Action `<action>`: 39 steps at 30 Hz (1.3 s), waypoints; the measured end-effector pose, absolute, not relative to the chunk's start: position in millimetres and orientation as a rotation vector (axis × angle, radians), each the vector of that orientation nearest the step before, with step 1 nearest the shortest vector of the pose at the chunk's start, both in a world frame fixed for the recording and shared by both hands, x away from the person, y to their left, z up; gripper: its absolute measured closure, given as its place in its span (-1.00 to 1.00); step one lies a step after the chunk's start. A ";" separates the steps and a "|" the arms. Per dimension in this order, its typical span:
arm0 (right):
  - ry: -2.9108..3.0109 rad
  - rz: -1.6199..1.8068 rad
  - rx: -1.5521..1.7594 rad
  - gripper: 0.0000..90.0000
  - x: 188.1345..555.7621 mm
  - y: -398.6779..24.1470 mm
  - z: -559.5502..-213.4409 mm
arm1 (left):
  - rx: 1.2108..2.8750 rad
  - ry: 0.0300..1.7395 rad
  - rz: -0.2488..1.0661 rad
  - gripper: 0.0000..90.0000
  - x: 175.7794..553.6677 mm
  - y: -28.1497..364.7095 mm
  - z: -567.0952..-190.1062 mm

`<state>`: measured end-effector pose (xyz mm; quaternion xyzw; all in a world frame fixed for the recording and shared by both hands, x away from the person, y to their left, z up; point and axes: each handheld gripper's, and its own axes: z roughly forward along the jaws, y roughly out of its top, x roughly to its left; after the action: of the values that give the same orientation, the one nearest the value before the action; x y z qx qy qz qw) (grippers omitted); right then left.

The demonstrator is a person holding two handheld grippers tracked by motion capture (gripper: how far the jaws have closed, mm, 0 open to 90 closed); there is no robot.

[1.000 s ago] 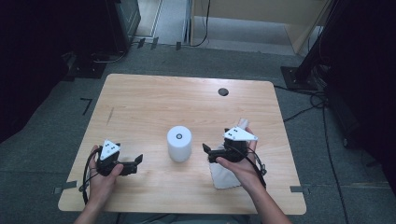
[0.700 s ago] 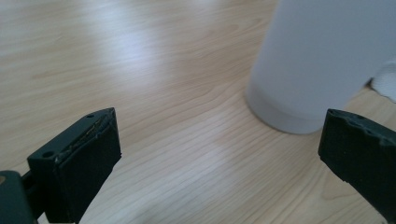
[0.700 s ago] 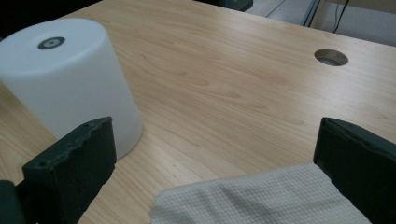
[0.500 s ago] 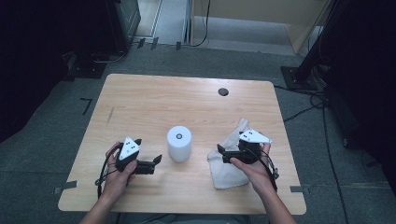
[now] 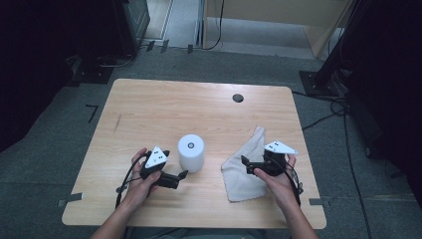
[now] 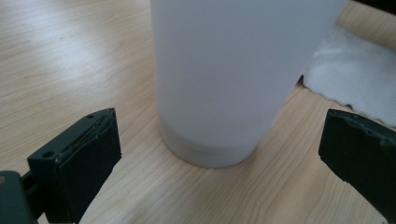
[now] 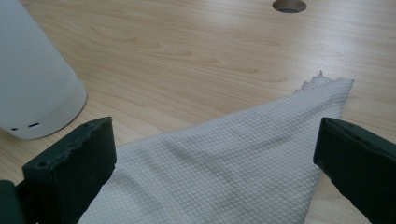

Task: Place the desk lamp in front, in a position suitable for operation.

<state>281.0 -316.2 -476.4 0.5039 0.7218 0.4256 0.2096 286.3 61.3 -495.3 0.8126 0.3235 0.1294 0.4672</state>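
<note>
The upright cylinder [image 6: 224, 79] stands dead ahead between the left gripper's [image 5: 175, 178] spread jaws; the right gripper's [image 5: 249, 166] spread jaws hang over the cloth [image 7: 224, 186].

Light wood table [image 5: 149, 114] on grey carpet floor [image 5: 54, 149], dim room.
Table has rounded corners, a dark cable hole [image 5: 238, 98] toward 1 o'clock and a faint dark streak [image 5: 117, 124] at 10 o'clock. Tape marks on the floor [image 5: 91, 112] at 9 o'clock. Dark equipment rack [image 5: 130, 20] at 11 o'clock, pale wooden cabinet [image 5: 278, 12] at 1 o'clock, black stand base [image 5: 321, 79] with loose cables [image 5: 343, 124] at 2–3 o'clock. Edges of the room fall into deep shadow; light lands mostly on the tabletop.
</note>
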 end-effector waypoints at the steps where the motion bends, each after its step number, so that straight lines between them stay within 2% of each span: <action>1: 2.006 1.180 1.405 -1.00 281.4 -317.1 -476.9 | 1.997 0.786 0.327 -1.00 286.9 59.4 -495.8; 17: 2.003 1.137 1.414 -1.00 285.4 -320.9 -483.4 | 1.992 0.757 0.305 -1.00 300.3 39.8 -510.9; 19: 2.006 1.133 1.412 -1.00 285.8 -320.7 -484.2 | 1.975 0.774 0.324 -0.87 301.7 39.6 -511.0; 22: 2.013 1.125 1.423 -1.00 286.6 -320.9 -486.0 | 1.968 0.770 0.318 -0.82 303.1 37.5 -512.5; 39: 2.034 1.098 1.423 -1.00 287.7 -320.3 -490.9 | 1.978 0.793 0.367 -0.82 304.8 24.0 -513.8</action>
<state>287.7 -320.3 -490.9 0.5123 0.7323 0.3953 0.2123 304.8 24.0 -513.8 0.8074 0.3237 0.1497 0.4700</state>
